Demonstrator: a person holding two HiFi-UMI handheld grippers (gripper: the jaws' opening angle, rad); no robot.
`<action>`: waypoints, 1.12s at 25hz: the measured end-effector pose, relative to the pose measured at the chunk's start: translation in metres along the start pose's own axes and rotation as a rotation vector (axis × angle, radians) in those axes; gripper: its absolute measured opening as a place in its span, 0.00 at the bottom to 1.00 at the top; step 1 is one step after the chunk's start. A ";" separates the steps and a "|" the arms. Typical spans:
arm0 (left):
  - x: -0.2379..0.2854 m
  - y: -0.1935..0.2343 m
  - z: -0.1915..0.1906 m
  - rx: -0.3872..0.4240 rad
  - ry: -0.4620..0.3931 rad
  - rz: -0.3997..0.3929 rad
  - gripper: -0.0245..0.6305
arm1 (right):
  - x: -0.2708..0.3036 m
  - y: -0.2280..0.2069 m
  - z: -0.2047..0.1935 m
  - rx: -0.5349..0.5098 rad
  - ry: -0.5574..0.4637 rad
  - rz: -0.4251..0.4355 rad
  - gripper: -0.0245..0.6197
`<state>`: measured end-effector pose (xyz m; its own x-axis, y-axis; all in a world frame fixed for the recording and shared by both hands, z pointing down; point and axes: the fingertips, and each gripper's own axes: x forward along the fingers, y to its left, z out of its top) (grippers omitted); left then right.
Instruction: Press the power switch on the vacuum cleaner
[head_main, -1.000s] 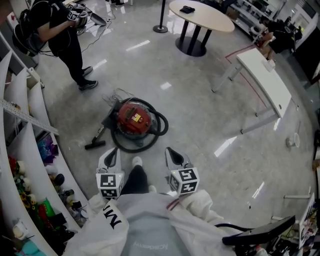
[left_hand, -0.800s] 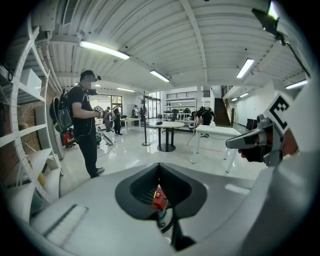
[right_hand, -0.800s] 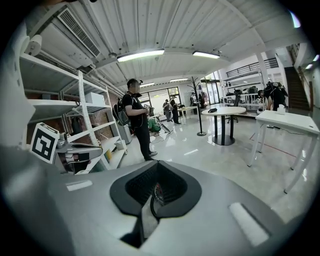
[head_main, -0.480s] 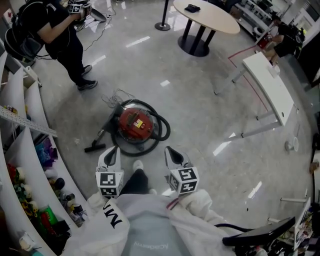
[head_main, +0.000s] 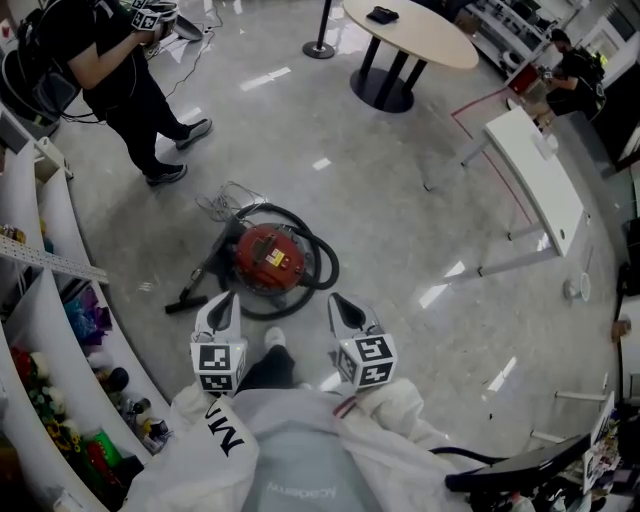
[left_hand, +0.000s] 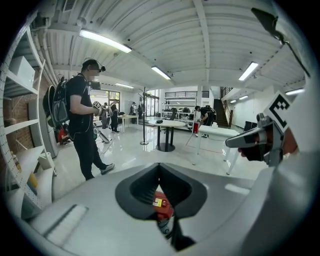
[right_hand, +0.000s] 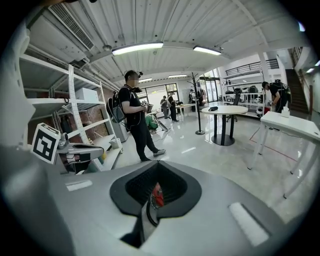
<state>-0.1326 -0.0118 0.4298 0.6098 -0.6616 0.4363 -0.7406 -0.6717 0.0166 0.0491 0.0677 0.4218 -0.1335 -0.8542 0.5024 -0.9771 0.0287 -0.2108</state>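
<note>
Closed tight, the left claw has its jaws meeting at the tips with nothing caught between them. It is held low in front of the person's body, pointing forward over the pale, glossy floor.

Off to this claw's left runs a curved row of white shelves with small coloured goods on the lower levels. Far ahead and to the left stands a person in black with a backpack, holding another device up near the chest.

Just ahead of the claws, nearer the left one than the right, the red vacuum cleaner sits on the floor, apart from both. A yellow label shows on its top. Its black hose loops around the body, and the floor nozzle lies to the left of the left claw's tip. A bundle of thin cord lies on the far side of the machine. In each claw's own view a slice of the red body shows through the gap below the joined tips.

Beside its partner, the right claw is level with it and likewise pressed together and empty.

Far ahead and slightly right stands a round table with a small dark item on it. Further right is a long white table, with red tape lines on the floor next to it.
</note>
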 end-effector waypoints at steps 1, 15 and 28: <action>0.003 0.003 0.001 -0.002 0.001 -0.001 0.04 | 0.003 0.000 0.002 0.000 0.001 -0.001 0.04; 0.031 0.052 0.005 -0.036 0.010 0.001 0.04 | 0.055 0.016 0.029 -0.014 0.014 0.006 0.04; 0.045 0.061 0.001 -0.063 0.015 -0.019 0.04 | 0.062 0.010 0.041 -0.032 0.026 -0.035 0.04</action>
<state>-0.1496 -0.0828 0.4493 0.6204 -0.6435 0.4483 -0.7454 -0.6616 0.0818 0.0374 -0.0057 0.4165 -0.1025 -0.8414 0.5306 -0.9860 0.0155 -0.1659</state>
